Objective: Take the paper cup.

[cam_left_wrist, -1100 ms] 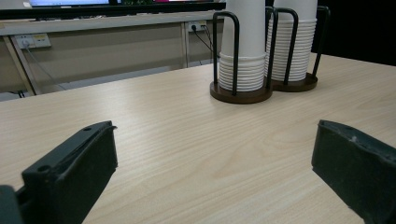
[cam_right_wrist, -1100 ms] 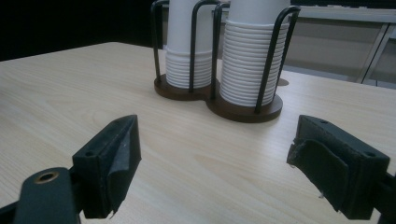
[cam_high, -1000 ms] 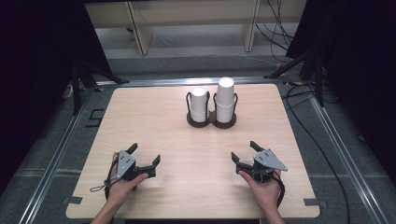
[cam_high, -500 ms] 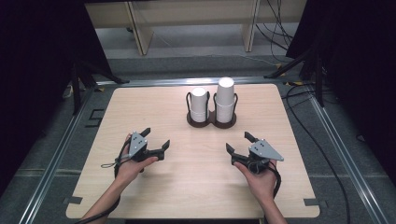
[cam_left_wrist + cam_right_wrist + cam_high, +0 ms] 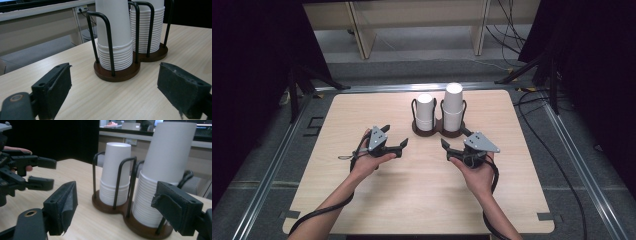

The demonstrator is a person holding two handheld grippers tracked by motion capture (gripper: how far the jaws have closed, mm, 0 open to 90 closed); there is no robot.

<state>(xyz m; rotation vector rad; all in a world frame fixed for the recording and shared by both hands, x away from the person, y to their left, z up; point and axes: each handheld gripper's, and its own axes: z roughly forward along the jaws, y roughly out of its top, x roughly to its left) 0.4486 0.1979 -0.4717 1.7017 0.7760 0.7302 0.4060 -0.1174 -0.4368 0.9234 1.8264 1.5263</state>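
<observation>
Two stacks of white paper cups stand in a dark brown holder (image 5: 439, 132) with black wire hoops at the back middle of the table. The left stack (image 5: 425, 111) is shorter, the right stack (image 5: 452, 105) taller. My left gripper (image 5: 395, 136) hovers just front-left of the holder and my right gripper (image 5: 454, 137) just front-right. Both are open, their jaws have just been closing, and nothing is between them. In the left gripper view the near stack (image 5: 115, 32) rises beyond the pads (image 5: 53, 87). In the right gripper view the tall stack (image 5: 162, 177) is closest, and the left gripper (image 5: 50, 173) shows at the left.
The light wooden table (image 5: 362, 200) has a metal frame (image 5: 282, 165) around it. Cables (image 5: 557, 165) trail on the floor at the right. A shelf unit (image 5: 412, 20) stands behind the table.
Both hands have moved forward from the table's front edge toward the cup holder and drawn closer together. Both pairs of jaws stand narrower than before.
</observation>
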